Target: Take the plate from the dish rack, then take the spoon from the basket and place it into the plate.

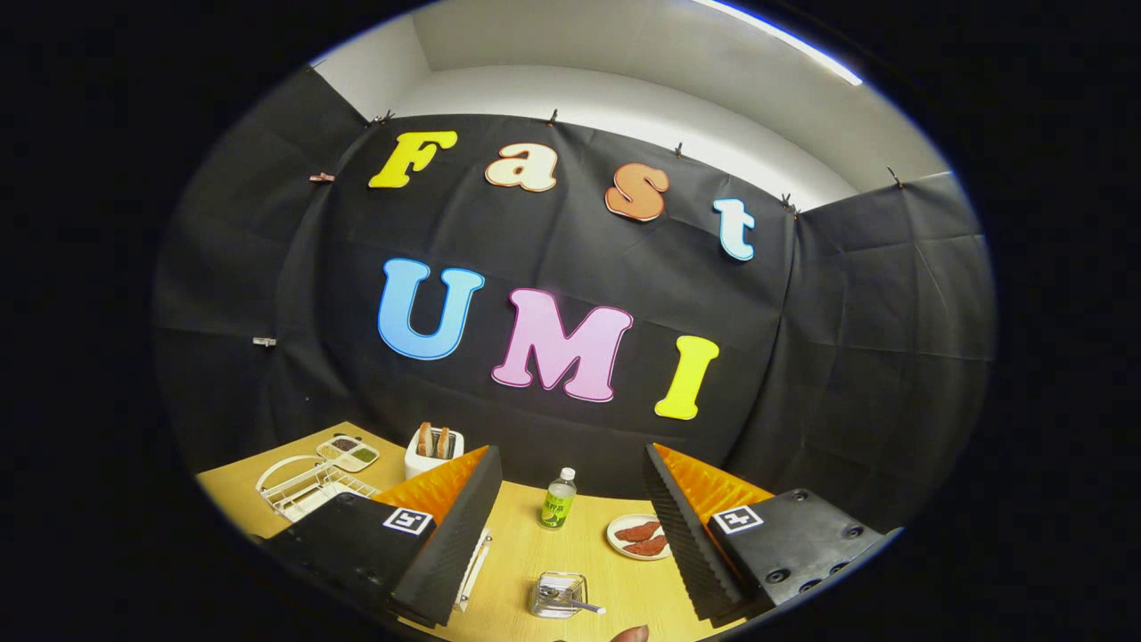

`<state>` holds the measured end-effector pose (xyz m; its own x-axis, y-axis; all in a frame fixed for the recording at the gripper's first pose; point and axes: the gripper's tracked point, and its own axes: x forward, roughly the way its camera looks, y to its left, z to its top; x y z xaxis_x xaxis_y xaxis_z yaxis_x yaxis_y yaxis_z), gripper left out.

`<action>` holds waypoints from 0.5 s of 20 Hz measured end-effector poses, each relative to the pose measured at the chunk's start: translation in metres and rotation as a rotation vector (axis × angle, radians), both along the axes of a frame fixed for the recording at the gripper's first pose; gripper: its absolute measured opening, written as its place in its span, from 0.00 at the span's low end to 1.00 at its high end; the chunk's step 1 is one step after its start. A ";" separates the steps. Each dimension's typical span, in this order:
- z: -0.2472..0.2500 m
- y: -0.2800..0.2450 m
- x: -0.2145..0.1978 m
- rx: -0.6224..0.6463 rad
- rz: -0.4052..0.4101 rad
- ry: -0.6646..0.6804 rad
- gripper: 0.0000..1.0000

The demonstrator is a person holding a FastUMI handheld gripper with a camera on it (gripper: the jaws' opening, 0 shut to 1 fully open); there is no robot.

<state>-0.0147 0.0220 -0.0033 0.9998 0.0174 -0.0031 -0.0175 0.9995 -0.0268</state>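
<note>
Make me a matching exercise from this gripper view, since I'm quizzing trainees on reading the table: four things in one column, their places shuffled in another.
Things:
1. bottle
2. basket
3. toaster
4. dish rack

Places:
A. beyond the left finger, bread slices in it
B. between the open fingers, nearest, spoon inside
C. far left on the table, outside the left finger
D. between the fingers, farther back, upright

Pairs: 1-D, 2-B, 3-A, 4-C

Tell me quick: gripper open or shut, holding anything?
Gripper: open, fingers spread wide, holding nothing; the bottle and the basket with the spoon sit on the table between them.
</note>
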 end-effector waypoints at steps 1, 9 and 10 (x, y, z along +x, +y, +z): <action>0.000 0.002 0.000 -0.002 0.002 0.002 0.98; -0.017 0.046 0.023 0.062 0.116 0.109 0.98; -0.023 0.055 0.029 0.066 0.136 0.139 0.98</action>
